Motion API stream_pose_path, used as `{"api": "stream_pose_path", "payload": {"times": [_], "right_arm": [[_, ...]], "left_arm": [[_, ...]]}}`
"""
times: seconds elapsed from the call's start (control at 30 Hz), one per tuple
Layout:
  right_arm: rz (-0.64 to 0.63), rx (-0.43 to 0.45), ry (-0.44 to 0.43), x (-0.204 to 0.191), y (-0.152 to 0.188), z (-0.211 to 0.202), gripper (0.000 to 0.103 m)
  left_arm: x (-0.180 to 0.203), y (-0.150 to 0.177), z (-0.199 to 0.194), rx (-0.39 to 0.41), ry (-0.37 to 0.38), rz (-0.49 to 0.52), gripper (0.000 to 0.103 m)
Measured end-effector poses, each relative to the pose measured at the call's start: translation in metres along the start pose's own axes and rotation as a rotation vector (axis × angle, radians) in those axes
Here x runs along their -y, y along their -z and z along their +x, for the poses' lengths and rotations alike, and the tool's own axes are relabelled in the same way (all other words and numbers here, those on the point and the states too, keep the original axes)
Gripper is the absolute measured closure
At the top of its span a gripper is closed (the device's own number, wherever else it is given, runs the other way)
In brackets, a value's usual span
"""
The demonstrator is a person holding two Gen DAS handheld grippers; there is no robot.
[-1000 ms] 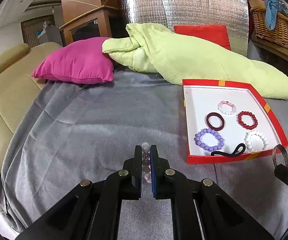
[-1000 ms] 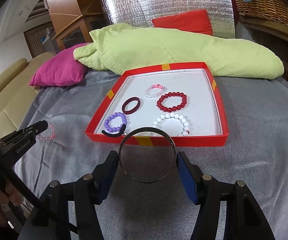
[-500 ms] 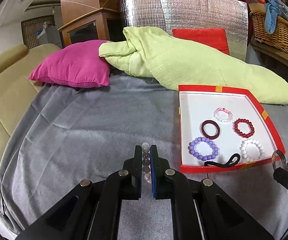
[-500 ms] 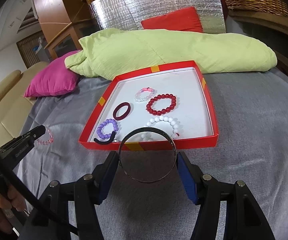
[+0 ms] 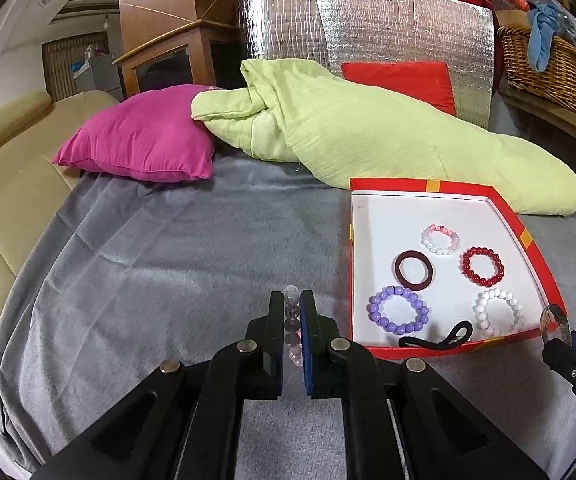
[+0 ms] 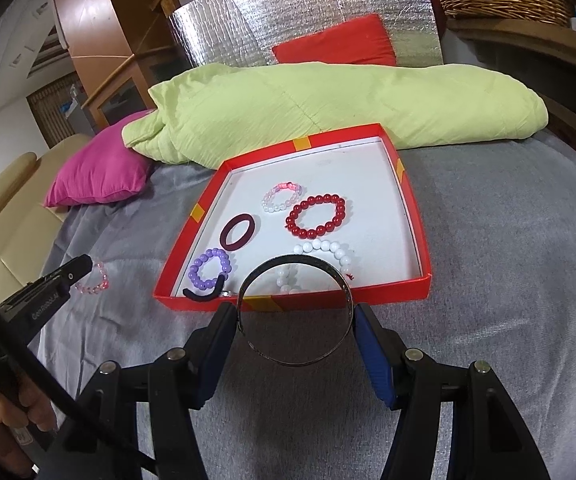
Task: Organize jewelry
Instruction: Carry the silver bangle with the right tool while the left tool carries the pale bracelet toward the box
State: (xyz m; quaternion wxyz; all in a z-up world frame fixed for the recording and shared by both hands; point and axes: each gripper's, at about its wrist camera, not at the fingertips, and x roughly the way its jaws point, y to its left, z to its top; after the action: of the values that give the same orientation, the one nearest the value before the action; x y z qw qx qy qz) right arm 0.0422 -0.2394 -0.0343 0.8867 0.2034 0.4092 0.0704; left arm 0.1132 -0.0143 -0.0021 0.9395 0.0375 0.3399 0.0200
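Note:
My left gripper (image 5: 291, 312) is shut on a pale pink bead bracelet (image 5: 291, 322), held edge-on above the grey blanket. In the right wrist view that bracelet (image 6: 94, 280) hangs from the left gripper's tip at the left. My right gripper (image 6: 293, 320) is shut on a silver metal bangle (image 6: 295, 314), pads pressing both its sides, just before the near wall of the red tray (image 6: 417, 236). In the tray lie a red bead bracelet (image 6: 316, 216), a white one (image 6: 319, 258), a purple one (image 6: 210, 268), a pink-white one (image 6: 282, 197), a maroon hair tie (image 6: 238, 231) and a black hair tie (image 6: 204, 292).
A light green quilt (image 5: 367, 132) lies behind the tray, a magenta pillow (image 5: 140, 134) to its left, a red pillow (image 5: 399, 80) against a silver foil panel. A beige sofa (image 5: 4, 208) borders the blanket on the left; a wicker basket (image 5: 551, 68) stands at the right.
The right gripper has rolled slightly, so the tray looks tilted and closer behind the bangle. The left view has shifted a little toward the tray. Both grips are unchanged.

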Motion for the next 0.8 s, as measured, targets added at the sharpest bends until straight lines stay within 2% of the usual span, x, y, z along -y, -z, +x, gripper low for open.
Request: {"api": "stream_pose_path", "payload": {"times": [0.8], "right_arm": [[0.038, 0.021, -0.002, 0.003, -0.013, 0.006, 0.040]], "left_arm": [[0.004, -0.005, 0.007, 0.008, -0.016, 0.004, 0.095]]}}
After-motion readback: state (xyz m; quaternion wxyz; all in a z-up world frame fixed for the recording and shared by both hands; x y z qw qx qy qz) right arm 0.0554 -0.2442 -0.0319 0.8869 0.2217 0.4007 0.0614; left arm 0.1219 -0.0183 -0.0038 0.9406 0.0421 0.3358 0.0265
